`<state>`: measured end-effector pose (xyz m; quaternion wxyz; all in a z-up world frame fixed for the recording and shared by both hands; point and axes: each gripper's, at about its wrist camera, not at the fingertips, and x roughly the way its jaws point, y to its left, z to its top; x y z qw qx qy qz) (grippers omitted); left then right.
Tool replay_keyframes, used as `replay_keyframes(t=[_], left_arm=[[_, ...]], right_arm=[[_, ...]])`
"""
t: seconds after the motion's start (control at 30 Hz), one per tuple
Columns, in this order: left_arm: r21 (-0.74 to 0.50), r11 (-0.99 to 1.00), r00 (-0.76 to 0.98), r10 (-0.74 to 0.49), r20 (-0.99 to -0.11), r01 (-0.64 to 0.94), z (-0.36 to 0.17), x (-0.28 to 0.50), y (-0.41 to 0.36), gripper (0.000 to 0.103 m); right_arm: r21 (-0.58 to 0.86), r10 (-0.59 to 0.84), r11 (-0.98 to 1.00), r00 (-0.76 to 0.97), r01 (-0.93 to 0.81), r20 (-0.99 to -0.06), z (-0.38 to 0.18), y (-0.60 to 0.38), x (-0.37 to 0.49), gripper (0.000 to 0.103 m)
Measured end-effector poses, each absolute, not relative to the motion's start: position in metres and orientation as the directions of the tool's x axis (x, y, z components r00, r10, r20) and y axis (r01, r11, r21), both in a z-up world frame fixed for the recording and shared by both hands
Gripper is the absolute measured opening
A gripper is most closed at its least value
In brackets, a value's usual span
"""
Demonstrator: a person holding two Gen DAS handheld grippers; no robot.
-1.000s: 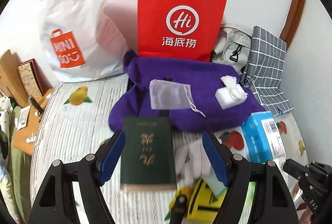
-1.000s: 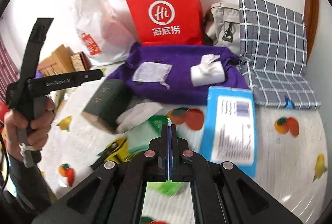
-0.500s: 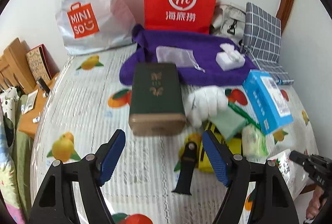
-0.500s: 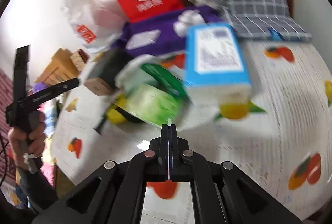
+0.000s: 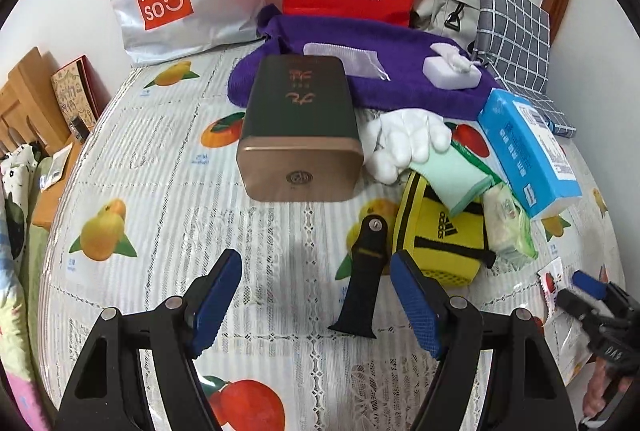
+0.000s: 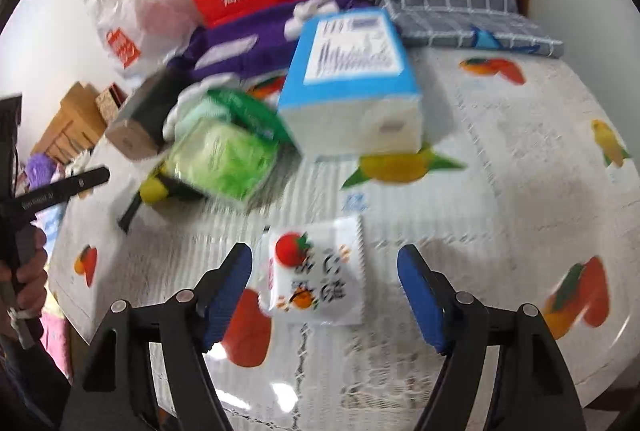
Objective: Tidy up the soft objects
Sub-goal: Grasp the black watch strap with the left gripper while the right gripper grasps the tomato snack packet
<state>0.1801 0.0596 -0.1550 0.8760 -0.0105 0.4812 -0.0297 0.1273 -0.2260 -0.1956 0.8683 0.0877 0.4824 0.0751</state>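
One white snack packet (image 6: 318, 279) printed with a tomato is lying on the fruit-print cloth (image 6: 500, 167) between your right gripper (image 6: 325, 291) fingers, which have just been opening and are standing wide, touching nothing. Beyond it, one green tissue pack (image 6: 224, 159) and one blue tissue box (image 6: 352, 83) are sitting. Your left gripper (image 5: 316, 305) is also gaping empty, one black strap (image 5: 362, 279) lying between its fingers, one dark green tin (image 5: 298, 123) ahead.

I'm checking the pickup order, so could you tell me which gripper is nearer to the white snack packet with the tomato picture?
Right. The right gripper has open jaws either side of the snack packet; the left gripper sits off to the side, near the black strap.
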Motion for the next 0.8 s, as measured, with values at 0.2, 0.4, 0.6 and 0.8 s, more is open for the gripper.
replay_keyframes(t=[0.2,0.4,0.6,0.8], left_arm=[[-0.027,0.998,0.529,-0.053,-0.847,0.057,-0.163,0.181,0.055,0.075],[0.002,0.992,0.531,-0.064,-0.845,0.123,-0.168,0.179,0.043,0.075],[0.067,0.982,0.474,-0.024,-0.880,0.174,-0.190,0.186,0.030,0.057],[0.014,0.980,0.476,-0.084,-0.875,0.201,-0.195,0.185,0.036,0.057]], right_arm=[[0.164,0.168,0.985,0.543,-0.056,-0.823,-0.206,-0.210,0.126,0.069],[0.066,0.103,0.994,0.547,-0.085,-0.831,-0.206,-0.210,0.125,0.040],[0.064,0.119,0.991,0.561,-0.117,-0.819,-0.206,-0.215,0.123,0.041],[0.056,0.123,0.990,0.584,-0.131,-0.802,-0.208,-0.215,0.122,0.043]])
